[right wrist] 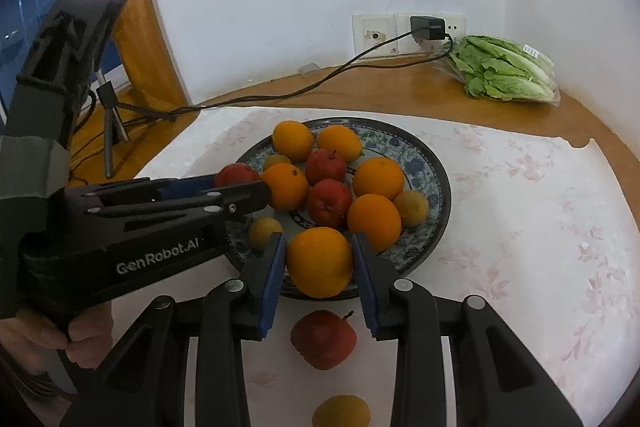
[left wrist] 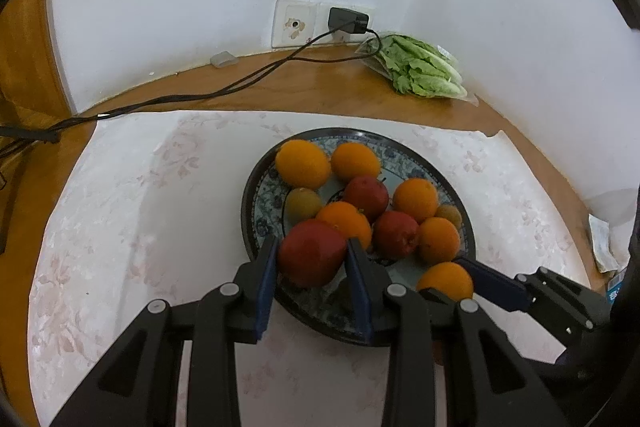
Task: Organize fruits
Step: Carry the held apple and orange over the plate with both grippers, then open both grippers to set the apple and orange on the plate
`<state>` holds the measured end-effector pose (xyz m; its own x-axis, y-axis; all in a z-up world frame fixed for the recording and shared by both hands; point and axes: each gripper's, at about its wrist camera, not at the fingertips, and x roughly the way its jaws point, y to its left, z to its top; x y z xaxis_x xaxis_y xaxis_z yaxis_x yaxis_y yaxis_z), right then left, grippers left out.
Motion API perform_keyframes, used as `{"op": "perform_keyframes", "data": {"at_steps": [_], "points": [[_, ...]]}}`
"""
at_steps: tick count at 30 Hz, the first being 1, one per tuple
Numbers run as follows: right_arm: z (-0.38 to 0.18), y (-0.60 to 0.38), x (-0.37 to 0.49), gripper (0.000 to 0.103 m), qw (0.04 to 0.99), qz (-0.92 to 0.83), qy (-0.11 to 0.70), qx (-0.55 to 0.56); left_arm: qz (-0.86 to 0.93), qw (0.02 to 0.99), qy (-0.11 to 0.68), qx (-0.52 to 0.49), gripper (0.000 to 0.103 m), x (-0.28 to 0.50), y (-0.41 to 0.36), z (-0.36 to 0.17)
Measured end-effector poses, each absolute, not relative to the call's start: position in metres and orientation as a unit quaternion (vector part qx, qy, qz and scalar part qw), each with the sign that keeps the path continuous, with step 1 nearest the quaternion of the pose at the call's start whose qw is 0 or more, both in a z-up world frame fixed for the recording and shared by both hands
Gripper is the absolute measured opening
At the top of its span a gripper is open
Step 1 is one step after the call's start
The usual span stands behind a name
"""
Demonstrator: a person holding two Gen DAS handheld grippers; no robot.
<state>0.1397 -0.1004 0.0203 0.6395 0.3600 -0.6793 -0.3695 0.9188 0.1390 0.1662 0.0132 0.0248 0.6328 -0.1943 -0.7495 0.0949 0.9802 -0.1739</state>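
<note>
Left gripper (left wrist: 312,259) clamps red apple (left wrist: 312,253), right gripper (right wrist: 320,263) clamps orange (right wrist: 319,262), both at plate (right wrist: 434,171) near rim.

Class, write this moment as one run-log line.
left gripper: shut on apple | right gripper: shut on orange | both over plate | apple on cloth

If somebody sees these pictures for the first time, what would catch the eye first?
First, the patterned plate heaped with oranges and red apples, in the middle of the white cloth. Next, the two grippers at its near edge: the left gripper has a red apple between its jaws, the right gripper an orange. A bagged lettuce lies by the wall.
</note>
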Motion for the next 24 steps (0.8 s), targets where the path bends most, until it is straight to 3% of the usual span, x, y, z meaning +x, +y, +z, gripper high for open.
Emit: {"op": "perform_keyframes", "data": {"at_steps": [11, 15, 24], "points": [[0.019, -0.103, 0.140, 0.035, 0.905, 0.203, 0.373, 0.003, -0.086, 0.900, 0.424, -0.057, 0.039, 0.165, 0.010, 0.025], [0.024, -0.108, 0.139, 0.044, 0.907, 0.204, 0.369, 0.020, -0.087, 0.901, 0.420, -0.057, 0.042, 0.160, 0.011, 0.029], [0.034, -0.122, 0.126, 0.044, 0.906, 0.203, 0.370, 0.038, -0.090, 0.904, 0.413, -0.063, 0.042, 0.143, 0.011, 0.045]]}}
